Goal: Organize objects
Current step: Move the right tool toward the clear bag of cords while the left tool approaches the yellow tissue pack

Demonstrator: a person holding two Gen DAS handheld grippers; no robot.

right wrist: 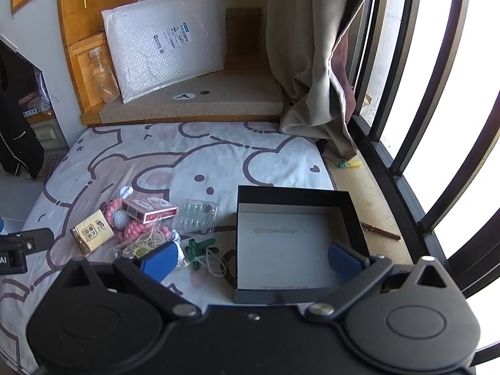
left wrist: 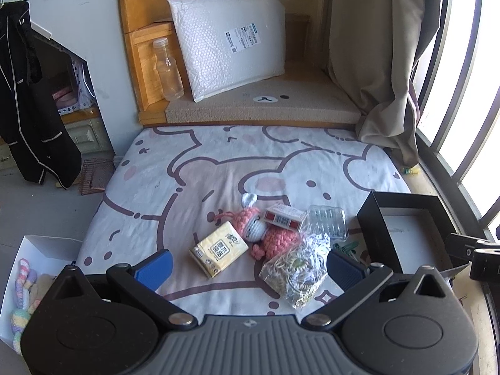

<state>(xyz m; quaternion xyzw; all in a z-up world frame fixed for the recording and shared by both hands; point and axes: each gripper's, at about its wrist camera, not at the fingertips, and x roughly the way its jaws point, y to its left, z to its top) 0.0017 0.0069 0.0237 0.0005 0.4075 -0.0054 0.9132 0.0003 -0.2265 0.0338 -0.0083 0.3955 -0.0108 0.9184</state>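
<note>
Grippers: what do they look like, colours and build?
Both match. The left gripper and right gripper each have a black body with two round discs, black linkage arms on silver pivot bolts, triangular cut-outs, and blue ribbed fingers. The left's centre plate is grey and ridged. No cables or sleeves visible.

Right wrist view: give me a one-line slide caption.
Open right gripper hovers over an empty black box beside a pile of small items on the bed.

You've got strong daylight from the window (right wrist: 437, 93) on the right, blown out to pure white w/ glare. Bed (left wrist: 218, 162) evenly lit, shadows soft. Heavy fisheye bending at edges, corners vignetted dark. Center sharp.
</note>
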